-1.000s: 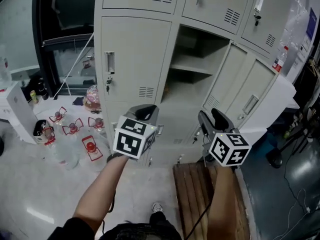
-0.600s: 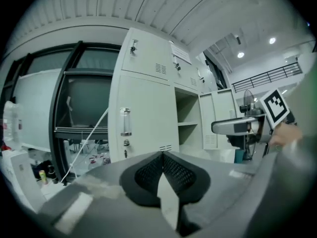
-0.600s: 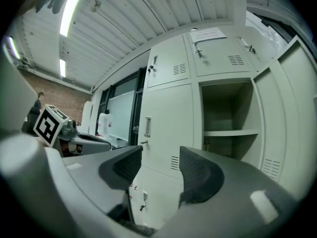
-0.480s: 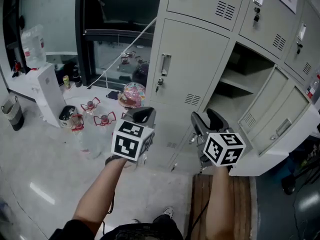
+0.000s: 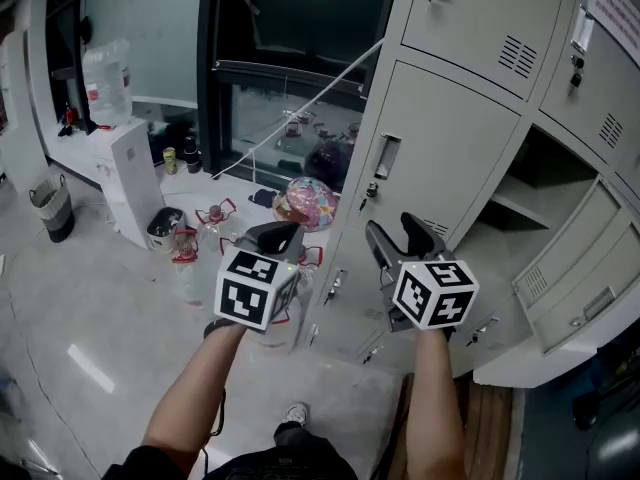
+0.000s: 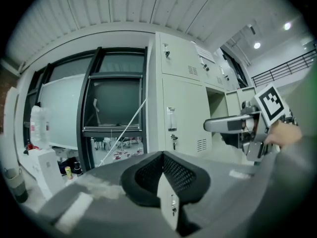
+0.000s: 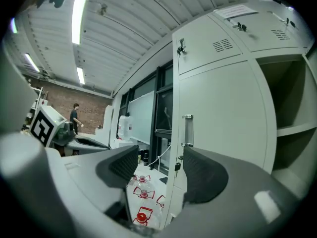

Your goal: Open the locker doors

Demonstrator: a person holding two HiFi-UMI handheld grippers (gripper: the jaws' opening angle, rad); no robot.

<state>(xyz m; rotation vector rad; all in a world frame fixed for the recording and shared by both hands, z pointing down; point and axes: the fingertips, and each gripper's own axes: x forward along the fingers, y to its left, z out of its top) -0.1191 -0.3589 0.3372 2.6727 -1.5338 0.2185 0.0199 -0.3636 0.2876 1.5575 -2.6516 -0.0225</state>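
Observation:
The grey lockers (image 5: 470, 38) fill the right of the head view. One middle-row door (image 5: 440, 158) is closed, with a chrome handle (image 5: 385, 156) and a key below it. To its right a compartment (image 5: 545, 183) stands open, its door (image 5: 575, 268) swung out. My left gripper (image 5: 275, 234) is shut and empty, short of the lockers. My right gripper (image 5: 397, 230) is open and has just been opening, with nothing between its jaws. In the right gripper view that handle (image 7: 187, 130) shows beyond the right gripper (image 7: 161, 170). The left gripper view shows the left gripper (image 6: 162, 158) facing the same handle (image 6: 171, 118).
Water bottles with red caps (image 5: 185, 258) and a pink patterned ball (image 5: 308, 200) lie on the floor by the locker's left side. A white unit (image 5: 130, 178) and a bin (image 5: 52, 208) stand further left. A wooden pallet (image 5: 485, 428) lies underfoot. A person (image 7: 74, 115) walks far off.
The view has swung left along the lockers. Both grippers have moved left, from in front of the open compartment to the closed door. The right jaws stand wider apart.

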